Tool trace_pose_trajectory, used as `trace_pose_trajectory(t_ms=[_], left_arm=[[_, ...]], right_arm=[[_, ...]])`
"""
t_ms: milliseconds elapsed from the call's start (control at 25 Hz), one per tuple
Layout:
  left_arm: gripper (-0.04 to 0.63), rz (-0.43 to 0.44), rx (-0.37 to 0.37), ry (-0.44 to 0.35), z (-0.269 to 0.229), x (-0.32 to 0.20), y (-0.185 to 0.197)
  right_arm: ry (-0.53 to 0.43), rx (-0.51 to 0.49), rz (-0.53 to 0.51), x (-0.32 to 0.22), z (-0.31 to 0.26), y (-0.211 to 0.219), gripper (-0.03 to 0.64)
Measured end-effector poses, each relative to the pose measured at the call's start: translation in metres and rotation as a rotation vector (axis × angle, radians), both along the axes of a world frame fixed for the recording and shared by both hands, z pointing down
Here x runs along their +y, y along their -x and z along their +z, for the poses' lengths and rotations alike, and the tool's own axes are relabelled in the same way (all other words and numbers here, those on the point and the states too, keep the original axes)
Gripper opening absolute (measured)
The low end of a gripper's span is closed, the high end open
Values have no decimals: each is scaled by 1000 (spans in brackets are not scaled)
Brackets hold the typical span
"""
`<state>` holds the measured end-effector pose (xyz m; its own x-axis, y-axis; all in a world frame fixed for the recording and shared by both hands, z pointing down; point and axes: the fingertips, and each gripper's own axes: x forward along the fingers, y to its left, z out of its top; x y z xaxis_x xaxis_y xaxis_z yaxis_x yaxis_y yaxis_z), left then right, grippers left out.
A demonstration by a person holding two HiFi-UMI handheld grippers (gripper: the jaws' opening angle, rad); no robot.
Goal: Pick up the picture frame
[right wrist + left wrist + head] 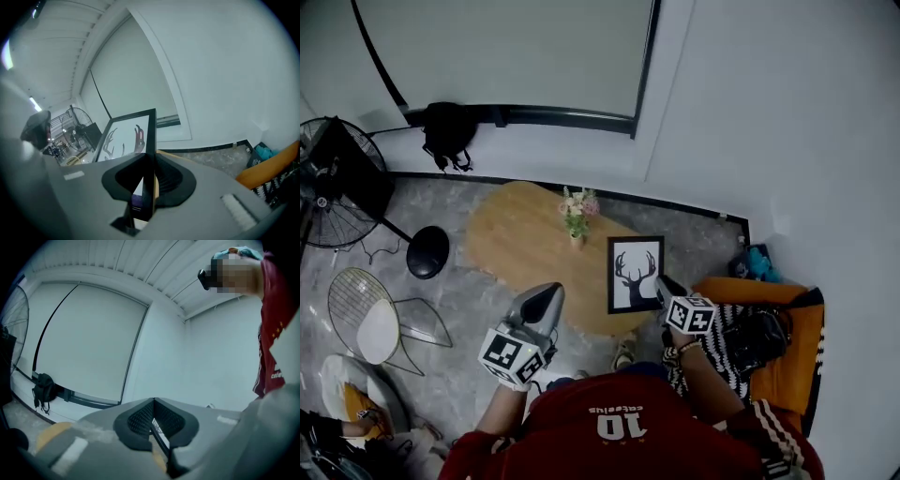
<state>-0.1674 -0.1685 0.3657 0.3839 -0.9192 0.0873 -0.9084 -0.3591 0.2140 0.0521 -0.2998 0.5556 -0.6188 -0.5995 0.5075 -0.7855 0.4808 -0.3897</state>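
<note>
Leftmost in the head view stands a black floor fan (pixel 337 187), with a wire chair (pixel 364 314) below it and a black bag (pixel 447 133) slumped on the window ledge. Next comes the oval wooden table (pixel 511 248), which carries a small vase of flowers (pixel 577 216). The left gripper (pixel 551 292) hangs over the table's near edge. Its jaws are pressed together at the tips with nothing between them.

Right of it, the picture frame (pixel 636 273), a black frame around a deer silhouette, is held up over the table's right end. The right gripper (pixel 662 283) pinches the frame's right edge, and that edge runs straight between the two pads. Further right lie an orange sofa (pixel 787 370), a black handbag (pixel 757 339) on it, and a blue item (pixel 757 262) on the floor by the wall.
</note>
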Motion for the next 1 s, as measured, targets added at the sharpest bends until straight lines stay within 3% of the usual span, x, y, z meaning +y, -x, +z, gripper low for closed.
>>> trace_pose_trajectory(t_ms=[200, 400, 560, 720, 1000], left_arm=[[0, 10, -49, -49, -22, 0, 13], [0, 26, 7, -98, -45, 4, 18], [0, 51, -8, -138, -63, 9, 12], [0, 74, -38, -158, -75, 18, 7], [0, 94, -42, -173, -78, 38, 10]], right_arm=[[-140, -86, 11, 12, -84, 9, 69], [-287, -146, -10, 36, -159, 20, 67], [-390, -188, -14, 56, -211, 24, 67], [-451, -243, 26, 75, -245, 24, 67], [-512, -248, 61, 99, -271, 24, 66]])
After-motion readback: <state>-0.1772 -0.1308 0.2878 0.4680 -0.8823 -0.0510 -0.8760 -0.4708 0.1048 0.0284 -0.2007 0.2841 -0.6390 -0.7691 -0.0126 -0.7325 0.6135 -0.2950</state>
